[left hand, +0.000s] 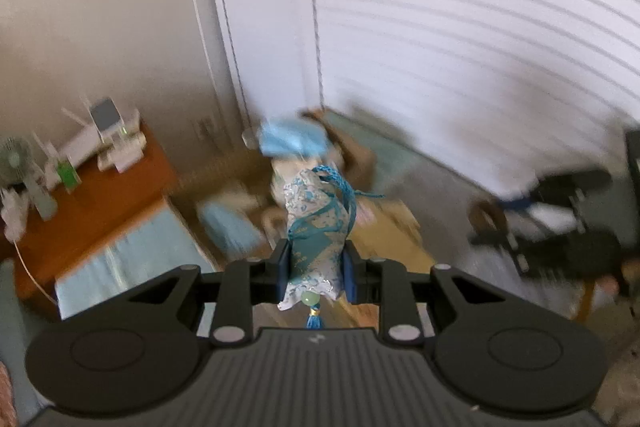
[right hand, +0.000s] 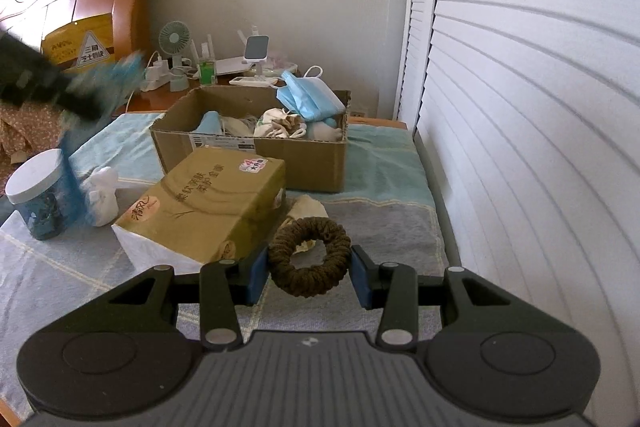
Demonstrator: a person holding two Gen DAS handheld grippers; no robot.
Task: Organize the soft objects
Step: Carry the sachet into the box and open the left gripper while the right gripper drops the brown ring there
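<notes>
In the left wrist view, a blue-and-white sachet (left hand: 316,231) is clamped between the narrowly set jaws of the left gripper (left hand: 316,273), held in the air above a heavily blurred cardboard box (left hand: 360,155). Only the blue face mask (left hand: 292,141) in the box can be made out there.

In the right wrist view, a brown scrunchie (right hand: 309,257) is pinched between the half-closed jaws of the right gripper (right hand: 309,279), in front of the cardboard box (right hand: 256,151). A tissue pack (right hand: 212,203) is seen just before the box. The left gripper (right hand: 52,87) is smeared by motion left of the box.
</notes>
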